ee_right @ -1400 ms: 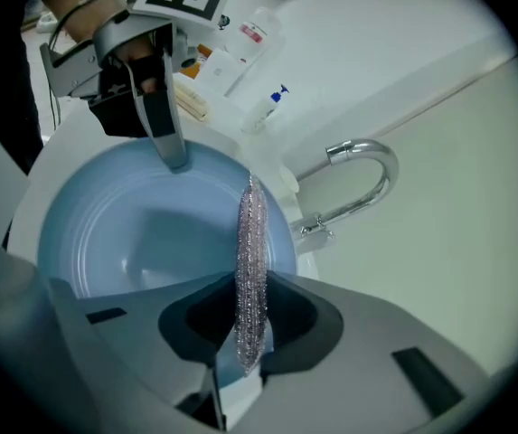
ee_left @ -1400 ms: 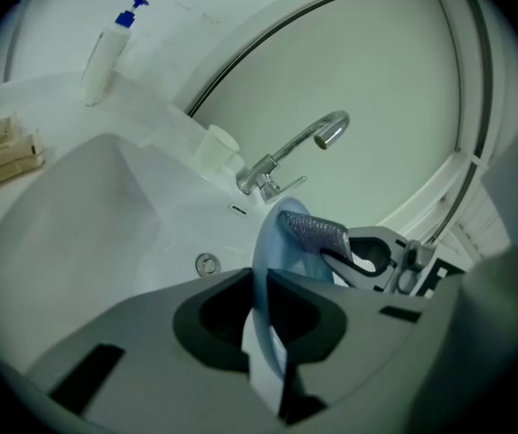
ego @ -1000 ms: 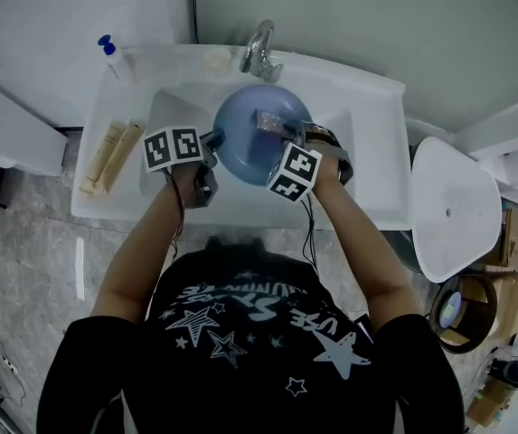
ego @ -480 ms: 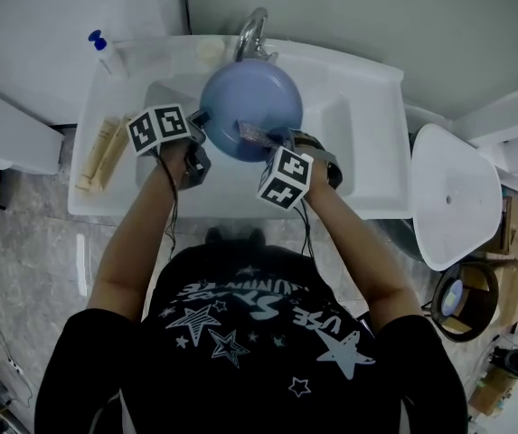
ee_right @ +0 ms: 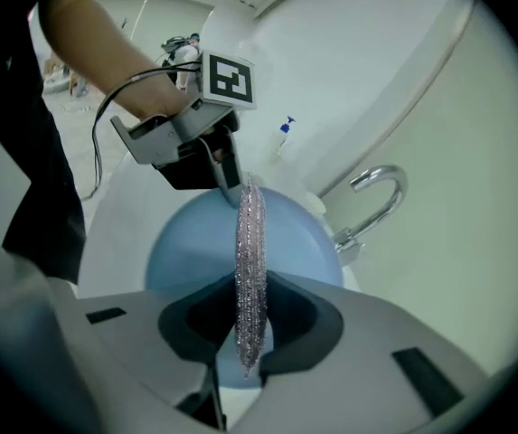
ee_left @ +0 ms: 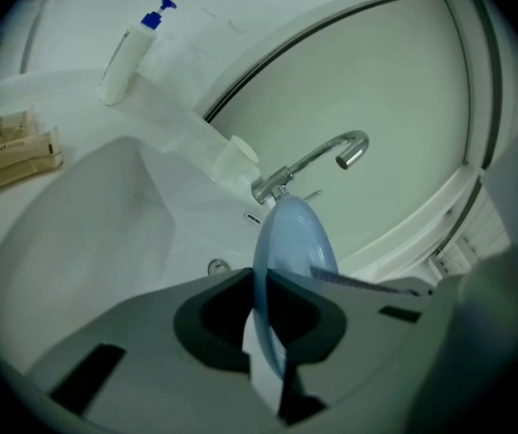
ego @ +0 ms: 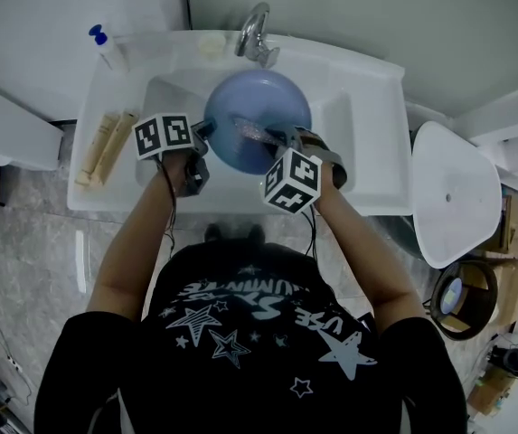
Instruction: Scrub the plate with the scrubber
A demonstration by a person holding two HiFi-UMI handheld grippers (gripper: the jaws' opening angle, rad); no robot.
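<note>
A blue plate (ego: 259, 116) hangs over the white sink basin (ego: 164, 98), below the tap. My left gripper (ego: 206, 132) is shut on the plate's left rim; in the left gripper view the plate (ee_left: 287, 242) stands edge-on between the jaws. My right gripper (ego: 277, 138) is shut on a flat, glittery silver scrubber (ego: 251, 131), which lies across the plate's face. In the right gripper view the scrubber (ee_right: 250, 269) sticks out edge-on from the jaws over the plate (ee_right: 195, 242), towards the left gripper (ee_right: 227, 183).
A chrome tap (ego: 257, 36) stands at the sink's back edge. A pump bottle (ego: 107, 48) is at the back left corner, and beige tubes (ego: 105, 147) lie on the left ledge. A white toilet (ego: 453, 202) sits to the right, with a white box (ego: 5, 134) at the left.
The plate and both grippers have shifted a little within the sink. The right gripper has drawn the scrubber leftward across the plate's face. Both grips stay the same.
</note>
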